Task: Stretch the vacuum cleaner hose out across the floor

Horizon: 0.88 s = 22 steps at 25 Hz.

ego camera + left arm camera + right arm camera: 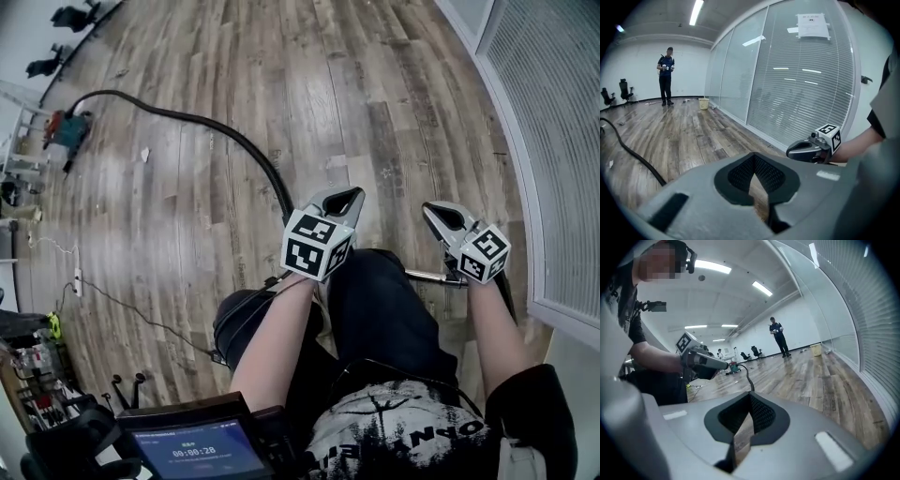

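- Head view: is the long black ribbed hose [187, 116] stretched out?
- Mostly, though one bend remains. It runs well away from the red vacuum cleaner [67, 129]. Left gripper [349, 195] and right gripper [433, 212] are pinched together, empty.

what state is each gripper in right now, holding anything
Left gripper: shut, nothing between its jaws.
Right gripper: shut, nothing between its jaws.
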{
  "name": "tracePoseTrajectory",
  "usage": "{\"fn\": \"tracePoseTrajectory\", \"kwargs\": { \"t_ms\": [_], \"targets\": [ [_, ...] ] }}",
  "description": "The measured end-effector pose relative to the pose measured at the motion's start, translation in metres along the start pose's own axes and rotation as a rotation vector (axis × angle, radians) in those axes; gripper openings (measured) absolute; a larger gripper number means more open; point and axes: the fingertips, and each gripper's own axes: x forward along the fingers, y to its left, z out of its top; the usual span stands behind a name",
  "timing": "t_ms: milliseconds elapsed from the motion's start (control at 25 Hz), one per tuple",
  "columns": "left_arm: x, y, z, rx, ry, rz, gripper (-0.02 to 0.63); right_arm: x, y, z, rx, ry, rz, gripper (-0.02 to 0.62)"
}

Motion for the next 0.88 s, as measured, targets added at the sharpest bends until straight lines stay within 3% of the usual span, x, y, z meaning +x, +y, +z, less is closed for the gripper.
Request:
{"fn": "tracePoseTrajectory", "kwargs": {
  "t_ms": [320, 880],
  "targets": [
    [-0.022, -0.022, 0.027, 0.018, -0.021, -0.015, 0.000, -0.022, 0.015, 0.040, -0.019, -0.044, -0.029, 0.005],
    [-0.012, -0.033, 0.028, 0.024, -0.017, 0.006, 0.000, -0.030, 0.004, 0.026, -0.026, -0.027, -0.033, 0.005]
  ]
}}
